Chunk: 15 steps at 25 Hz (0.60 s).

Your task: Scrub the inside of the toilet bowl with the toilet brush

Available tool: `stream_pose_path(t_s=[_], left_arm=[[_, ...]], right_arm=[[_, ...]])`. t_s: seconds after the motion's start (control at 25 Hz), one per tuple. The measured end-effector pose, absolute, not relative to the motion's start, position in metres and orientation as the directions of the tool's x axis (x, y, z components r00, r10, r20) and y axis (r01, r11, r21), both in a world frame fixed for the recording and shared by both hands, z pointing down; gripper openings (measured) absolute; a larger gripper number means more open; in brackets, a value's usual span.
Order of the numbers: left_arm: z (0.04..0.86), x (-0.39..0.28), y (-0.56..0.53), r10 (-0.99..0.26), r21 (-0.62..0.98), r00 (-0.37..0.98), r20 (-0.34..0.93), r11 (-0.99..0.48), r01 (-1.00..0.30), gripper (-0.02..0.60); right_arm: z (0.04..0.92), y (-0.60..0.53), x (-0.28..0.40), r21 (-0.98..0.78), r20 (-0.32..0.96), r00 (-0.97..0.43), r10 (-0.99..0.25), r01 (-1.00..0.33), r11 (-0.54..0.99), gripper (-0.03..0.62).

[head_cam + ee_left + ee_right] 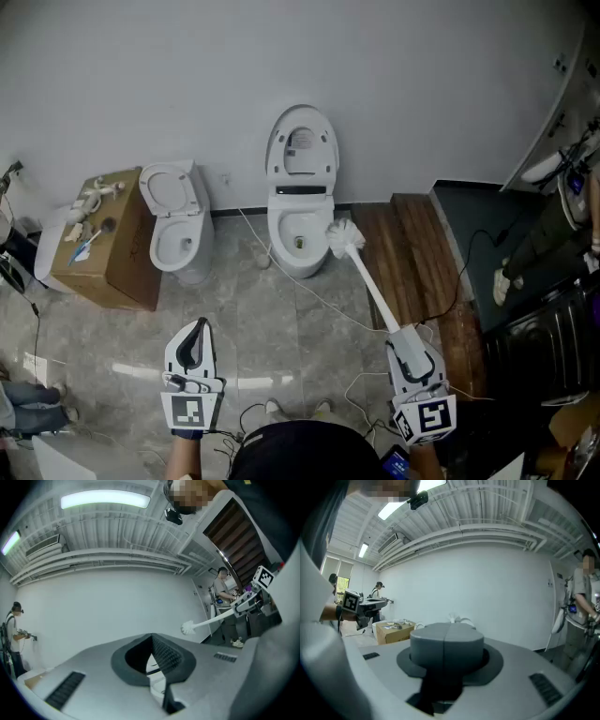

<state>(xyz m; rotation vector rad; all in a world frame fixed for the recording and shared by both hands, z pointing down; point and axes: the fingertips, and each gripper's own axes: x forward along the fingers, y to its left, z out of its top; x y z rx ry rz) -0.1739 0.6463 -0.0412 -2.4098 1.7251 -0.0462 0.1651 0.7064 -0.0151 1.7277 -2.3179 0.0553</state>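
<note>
Slanting away, toilet brush [371, 285] points at toilet bowl [286, 227].

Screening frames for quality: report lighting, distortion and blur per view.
Head view: even light, sharp, faint sheen on the floor. Left gripper view: fisheye bend, ceiling light blown out. Right gripper view: fisheye bend, toilet brush bristles soft beyond the jaws.

The left gripper [196, 330] hangs to the near left of the toilet [300, 202], well apart from it. It points toward the wall behind the toilet, with its jaws apart and nothing between them. The right gripper [401, 339] is held to the near right of the toilet and angles in toward the bowl. Its jaws are pressed together on the handle of the toilet brush [370, 286]. Both marker cubes face upward.
</note>
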Motion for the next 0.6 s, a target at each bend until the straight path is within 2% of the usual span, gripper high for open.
stream_pose_path(t_s=[0.44,0.6], left_arm=[[-0.023,-0.208,0.646,-0.921,-0.139,0.388,-0.028,-0.381,-0.914,0.009],[-0.013,-0.217,0.643,-0.91,-0.085,0.414,-0.025,-0.411,-0.908,0.009]], right_arm=[[-0.015,0.704,0.127,0.07,0.247,-0.215,-0.945,-0.968,0.239,0.149],[-0.011,0.71,0.108,0.131,0.287,-0.177,-0.941,-0.966,0.222,0.149]])
